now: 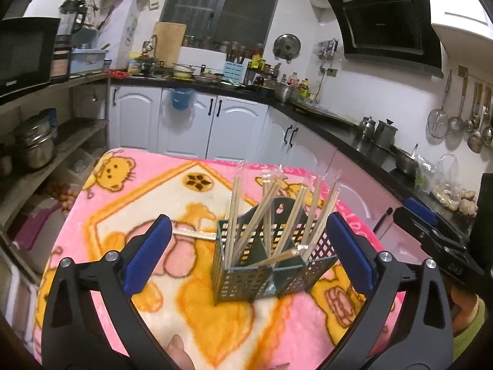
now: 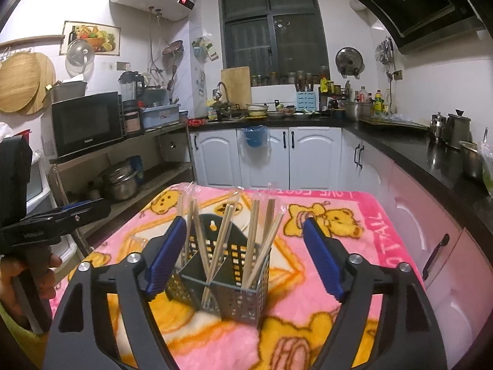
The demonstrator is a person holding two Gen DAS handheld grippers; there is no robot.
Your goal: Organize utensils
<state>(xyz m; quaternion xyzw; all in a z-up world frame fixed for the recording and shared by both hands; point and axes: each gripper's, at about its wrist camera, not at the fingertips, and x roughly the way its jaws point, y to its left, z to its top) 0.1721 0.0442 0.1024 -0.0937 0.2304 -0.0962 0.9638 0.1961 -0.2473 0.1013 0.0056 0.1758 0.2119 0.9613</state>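
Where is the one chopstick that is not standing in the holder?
In the left wrist view it lies flat on the pink blanket, just left of the holder, beyond the left claw's left finger.

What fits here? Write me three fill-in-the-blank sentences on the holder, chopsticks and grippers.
The utensil holder stands on a pink blanket printed with yellow ____.
Most chopsticks stand ____ the holder.
The left gripper and right gripper both have jaws ____.
Missing: bears; inside; open.
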